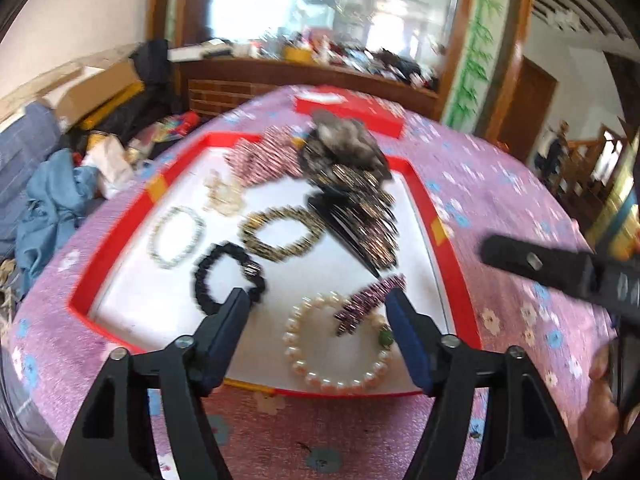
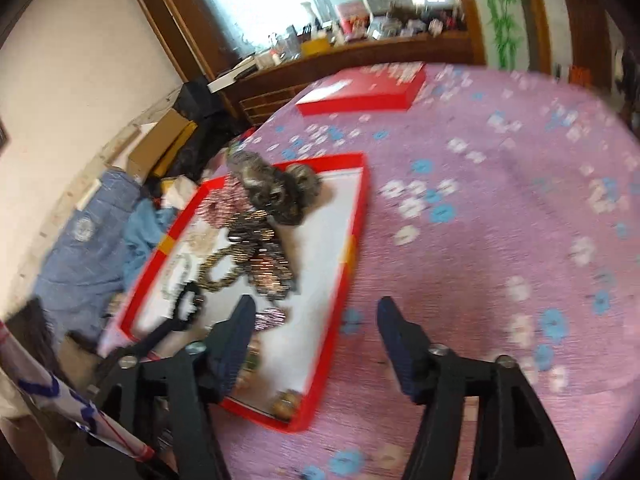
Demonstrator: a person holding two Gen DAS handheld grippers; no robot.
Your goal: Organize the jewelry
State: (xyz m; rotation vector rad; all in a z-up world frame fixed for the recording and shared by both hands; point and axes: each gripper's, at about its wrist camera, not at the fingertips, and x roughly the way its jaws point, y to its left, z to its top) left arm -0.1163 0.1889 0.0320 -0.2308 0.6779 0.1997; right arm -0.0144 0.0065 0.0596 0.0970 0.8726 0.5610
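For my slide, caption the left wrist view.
Open left hand-held gripper above pearl bracelet in red tray.

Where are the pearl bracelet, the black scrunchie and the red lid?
pearl bracelet (image 1: pixel 298 364), left wrist view, lower-left beads.
black scrunchie (image 1: pixel 204 276), left wrist view, left side.
red lid (image 2: pixel 360 96), right wrist view, top face.

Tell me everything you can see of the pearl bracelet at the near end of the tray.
The pearl bracelet is a closed loop of round, glossy cream-white beads with one small green bead on its right side. It lies flat on the white floor of the red tray, near the front rim. A purple sparkly hair clip lies across its upper right part. It sits between the open fingers of the left hand-held gripper, which do not appear to touch it.
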